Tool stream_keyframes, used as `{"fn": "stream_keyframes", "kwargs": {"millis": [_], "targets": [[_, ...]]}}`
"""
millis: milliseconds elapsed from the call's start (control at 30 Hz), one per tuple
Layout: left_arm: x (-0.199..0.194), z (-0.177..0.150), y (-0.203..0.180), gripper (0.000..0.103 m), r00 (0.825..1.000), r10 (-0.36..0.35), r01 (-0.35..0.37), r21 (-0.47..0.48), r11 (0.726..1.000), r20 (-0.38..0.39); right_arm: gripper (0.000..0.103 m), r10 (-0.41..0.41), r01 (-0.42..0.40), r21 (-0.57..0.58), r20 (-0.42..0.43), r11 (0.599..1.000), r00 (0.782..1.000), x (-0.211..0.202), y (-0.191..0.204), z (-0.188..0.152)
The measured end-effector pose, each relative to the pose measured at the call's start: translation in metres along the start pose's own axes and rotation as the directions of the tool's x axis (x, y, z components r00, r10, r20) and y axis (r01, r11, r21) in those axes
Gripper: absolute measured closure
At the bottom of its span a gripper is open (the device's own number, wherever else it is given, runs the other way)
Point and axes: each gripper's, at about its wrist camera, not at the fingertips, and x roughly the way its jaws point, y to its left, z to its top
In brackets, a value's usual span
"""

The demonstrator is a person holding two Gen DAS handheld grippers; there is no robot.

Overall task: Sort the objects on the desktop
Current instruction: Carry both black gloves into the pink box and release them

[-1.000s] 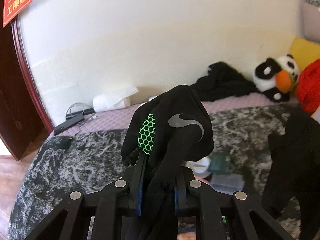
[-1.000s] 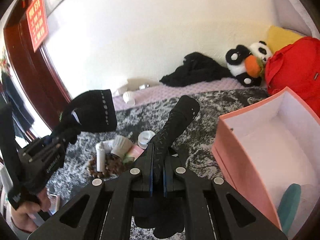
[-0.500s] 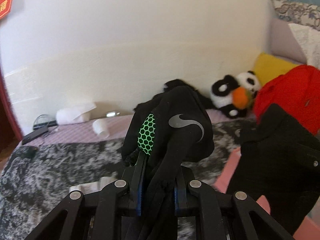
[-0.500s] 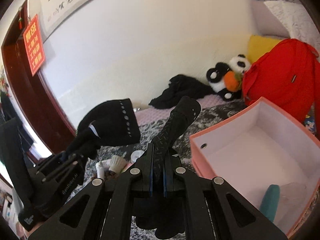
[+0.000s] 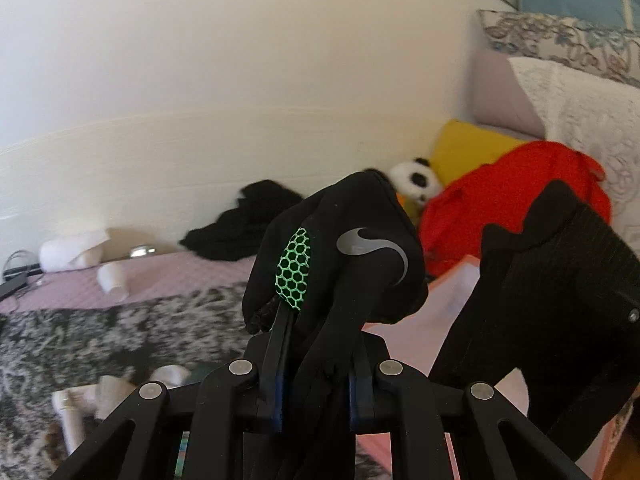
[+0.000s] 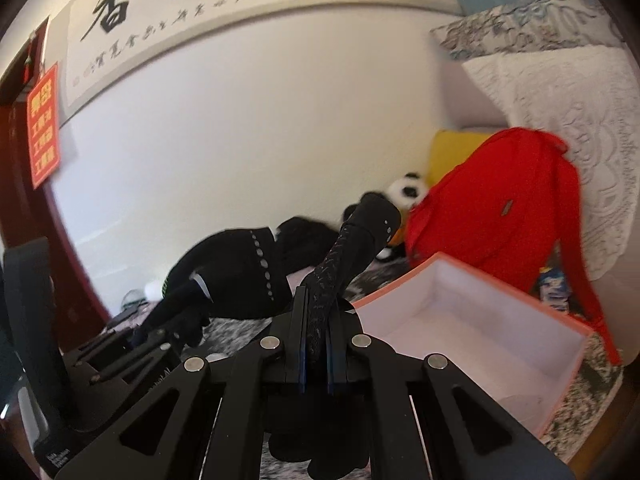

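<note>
Carried two black gloves, one [image 5: 340, 256] pinched in left claw [image 5: 316, 364], other [image 6: 352, 256] pinched in right claw [image 6: 314, 344], probably toward pink box [image 6: 568, 384], needing release above it.

A black glove [image 5: 344, 256] with a green honeycomb patch stands pinched between the left gripper [image 5: 316, 360]'s 2 closed fingers. To its right hangs a second black glove [image 5: 548, 312]; beyond lie a red backpack [image 5: 500, 196] and a panda toy [image 5: 416, 178].

white wall [image 5: 200, 80], calligraphy scroll [image 6: 224, 4], dark red door frame [image 6: 24, 216], patterned bedspread [image 5: 100, 336]
</note>
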Motion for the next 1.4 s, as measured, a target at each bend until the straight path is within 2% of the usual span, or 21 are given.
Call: {"fn": "stream_keyframes", "kwargs": {"millis": [233, 600, 667, 700, 733, 767, 800, 833, 867, 967, 1100, 1400], "targets": [[0.016, -0.004, -0.046, 0.087, 0.997, -0.069, 0.070, 0.039, 0.997, -0.020, 0.097, -0.097, 0.098, 0.005, -0.025, 0.995, 0.995, 0.000, -0.042, -0.006], [0.044, -0.024, -0.075, 0.079, 0.986, -0.106, 0.110, 0.027, 0.994, -0.131, 0.096, -0.186, 0.189, 0.025, -0.084, 0.982, 0.979, 0.010, -0.082, -0.022], [0.049, -0.028, -0.080, 0.075, 0.982, -0.112, 0.117, 0.024, 0.993, -0.151, 0.089, -0.176, 0.182, 0.059, -0.096, 0.982, 0.980, 0.012, -0.089, -0.022], [0.051, -0.029, -0.082, 0.066, 0.981, -0.113, 0.118, 0.022, 0.993, -0.158, 0.087, -0.169, 0.178, 0.087, -0.104, 0.980, 0.980, 0.013, -0.092, -0.022], [0.051, -0.030, -0.081, 0.059, 0.981, -0.111, 0.116, 0.018, 0.993, -0.158, 0.068, -0.159, 0.171, 0.117, -0.108, 0.978, 0.981, 0.012, -0.096, -0.022], [0.049, -0.030, -0.080, 0.044, 0.982, -0.111, 0.114, 0.011, 0.993, -0.153, 0.040, -0.155, 0.168, 0.144, -0.098, 0.975, 0.983, 0.010, -0.100, -0.023], [0.047, -0.029, -0.079, 0.030, 0.983, -0.111, 0.112, 0.002, 0.994, -0.143, 0.029, -0.155, 0.168, 0.168, -0.083, 0.971, 0.984, 0.007, -0.104, -0.024], [0.045, -0.027, -0.079, 0.025, 0.985, -0.111, 0.111, -0.007, 0.994, -0.133, 0.020, -0.160, 0.170, 0.186, -0.067, 0.968, 0.985, 0.003, -0.108, -0.024], [0.043, -0.026, -0.078, 0.018, 0.986, -0.107, 0.107, -0.013, 0.994, -0.125, 0.020, -0.165, 0.172, 0.194, -0.054, 0.966, 0.985, 0.000, -0.110, -0.022], [0.041, -0.025, -0.078, 0.017, 0.987, -0.114, 0.114, -0.006, 0.993, -0.117, 0.020, -0.177, 0.180, 0.204, -0.036, 0.962, 0.984, -0.004, -0.114, -0.019], [0.042, -0.026, -0.083, 0.017, 0.986, -0.115, 0.118, 0.015, 0.993, -0.124, 0.020, -0.169, 0.177, 0.214, -0.055, 0.961, 0.984, 0.001, -0.116, -0.019], [0.038, -0.025, -0.082, 0.017, 0.984, -0.124, 0.129, 0.026, 0.991, -0.129, 0.020, -0.157, 0.165, 0.166, -0.059, 0.972, 0.986, 0.009, -0.097, -0.017]]}}
